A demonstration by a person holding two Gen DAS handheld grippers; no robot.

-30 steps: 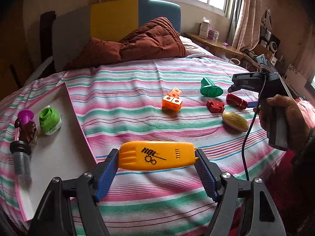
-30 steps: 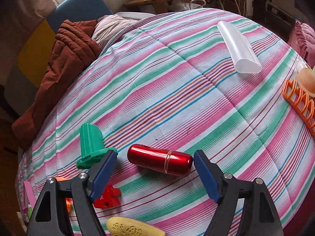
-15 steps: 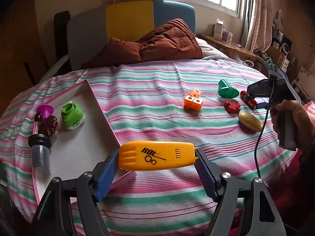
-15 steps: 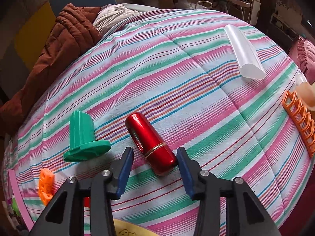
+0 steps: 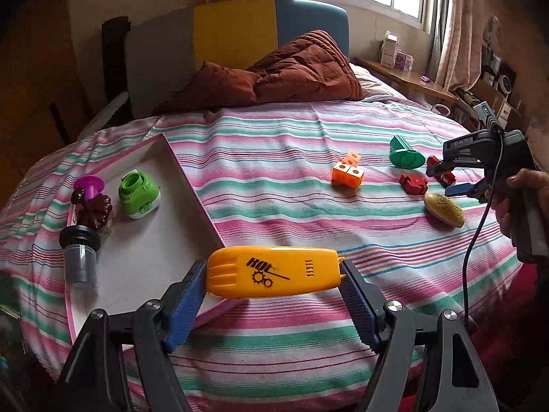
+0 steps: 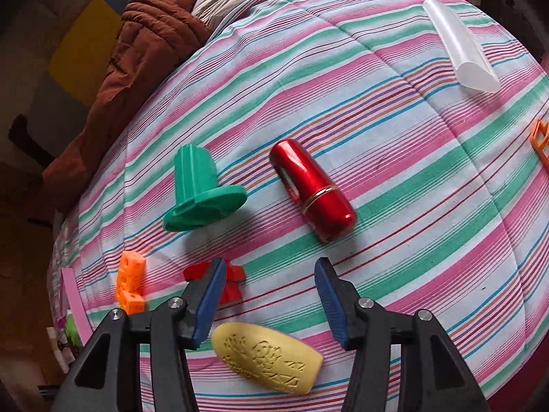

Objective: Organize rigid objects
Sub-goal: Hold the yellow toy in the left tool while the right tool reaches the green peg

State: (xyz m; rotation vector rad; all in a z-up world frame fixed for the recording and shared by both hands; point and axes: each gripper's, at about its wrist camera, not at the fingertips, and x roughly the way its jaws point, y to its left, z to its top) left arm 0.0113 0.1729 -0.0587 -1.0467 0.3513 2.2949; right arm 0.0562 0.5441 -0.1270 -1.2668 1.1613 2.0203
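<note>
My left gripper (image 5: pixel 272 274) is shut on a yellow plastic toy piece (image 5: pixel 274 271) and holds it above the near right edge of a white tray (image 5: pixel 144 257). In the tray lie a green toy (image 5: pixel 139 194), a purple and brown figure (image 5: pixel 91 202) and a grey tube (image 5: pixel 79 257). My right gripper (image 6: pixel 271 274) is open and empty, just short of a red capsule (image 6: pixel 312 190) that lies on the striped bed. Around it lie a green flanged piece (image 6: pixel 200 189), a red block (image 6: pixel 231 283), orange dice blocks (image 6: pixel 130 283) and a yellow embossed oval (image 6: pixel 267 357).
A clear plastic tube (image 6: pixel 459 55) lies at the far right of the bed, and an orange rack (image 6: pixel 540 140) shows at the right edge. A brown quilt (image 5: pixel 274 72) is heaped by the headboard. A wooden shelf (image 5: pixel 408 79) stands beyond the bed.
My left gripper has carried the yellow piece leftward over the tray's edge. My right gripper narrowed around the red capsule, then drew back and opened; the capsule has turned and lies free.
</note>
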